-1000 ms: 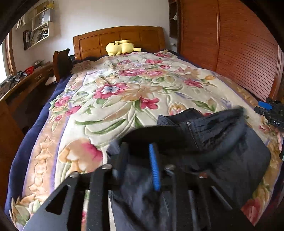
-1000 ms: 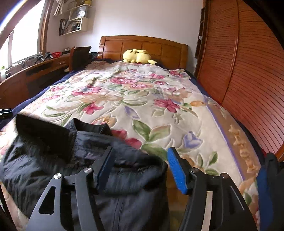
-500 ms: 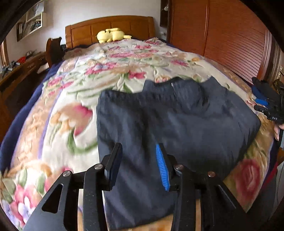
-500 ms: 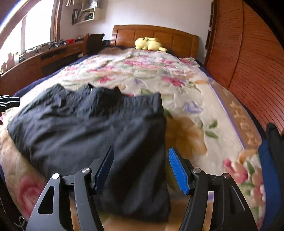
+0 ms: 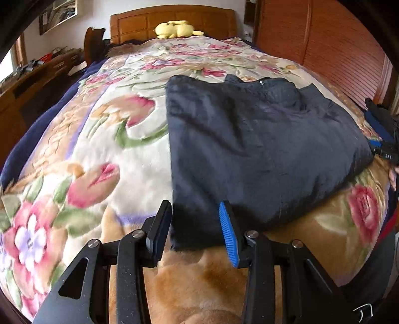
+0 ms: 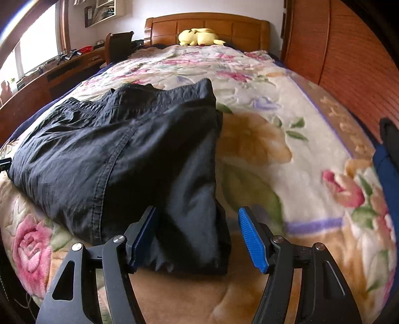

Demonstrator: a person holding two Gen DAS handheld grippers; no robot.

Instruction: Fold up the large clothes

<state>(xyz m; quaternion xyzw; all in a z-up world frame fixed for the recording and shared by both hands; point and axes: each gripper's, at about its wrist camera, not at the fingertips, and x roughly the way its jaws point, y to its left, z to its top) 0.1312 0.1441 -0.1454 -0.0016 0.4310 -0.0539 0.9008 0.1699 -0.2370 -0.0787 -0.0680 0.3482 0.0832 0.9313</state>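
we're at the foot of the bed (image 5: 139,154), and the dark garment (image 5: 249,149) lies folded on the floral blanket (image 6: 286,154), lower half of both views, its near edge toward six o'clock. the left tongs (image 5: 195,229) hang over the near left corner, jaws partly apart and just been opening, with cloth showing in the gap but the pads not pressing on it as far as we can see. the right tongs (image 6: 197,236) stand wider, also just been opening, over the near right corner, nothing pinched. we judge a fold has just been laid down and let go, so the step in hand is the release. next, we'd say, comes a fresh pinch on an edge for another fold, or a smoothing pass, and that calls for catching every layer at once. hard to tell: whether the pads brush the fabric, how many layers are stacked, and where the sleeves went. the other tongs peek in at three o'clock of the left view, cut off. a yellow plush toy (image 6: 199,37) sits at twelve o'clock by the headboard (image 5: 174,22).
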